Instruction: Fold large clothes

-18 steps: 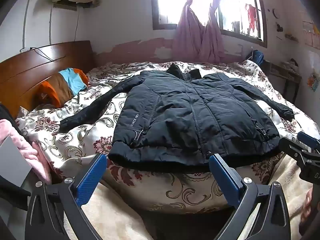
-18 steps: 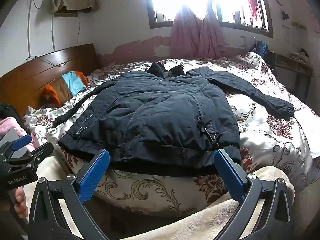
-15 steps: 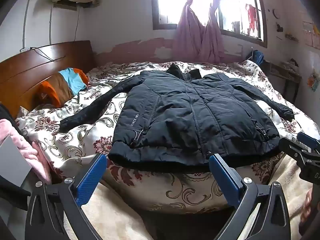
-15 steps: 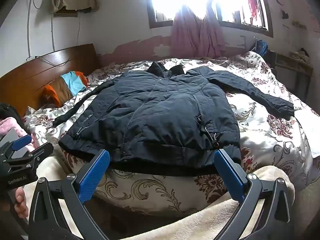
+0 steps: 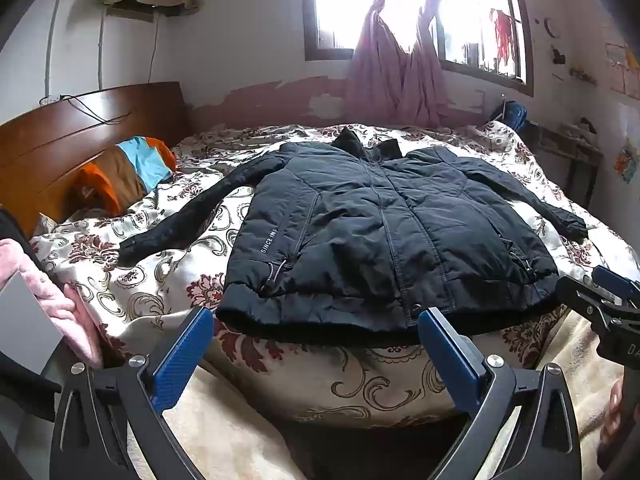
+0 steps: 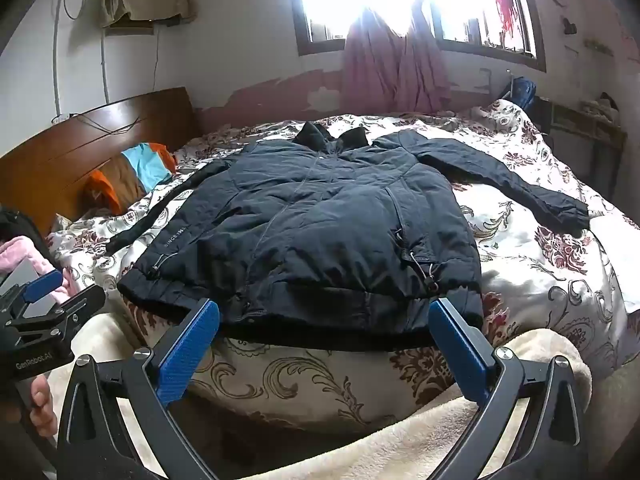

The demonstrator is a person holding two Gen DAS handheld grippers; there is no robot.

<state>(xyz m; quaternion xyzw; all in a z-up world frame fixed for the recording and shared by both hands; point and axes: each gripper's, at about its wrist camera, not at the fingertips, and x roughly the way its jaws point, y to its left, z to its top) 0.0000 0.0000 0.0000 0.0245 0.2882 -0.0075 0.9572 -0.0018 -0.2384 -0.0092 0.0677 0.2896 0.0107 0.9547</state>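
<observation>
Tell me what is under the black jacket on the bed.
The jacket lies flat on a flowered bedspread. What the bedspread covers underneath cannot be seen.

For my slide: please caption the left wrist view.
Open left gripper facing a black jacket spread flat on the bed.

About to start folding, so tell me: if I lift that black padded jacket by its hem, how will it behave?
The black jacket looks puffy and quilted, so it will likely sag and drape rather than hold shape. Its spread sleeves would probably dangle and trail. The smooth shell may slip in the open left gripper or right gripper.
</observation>
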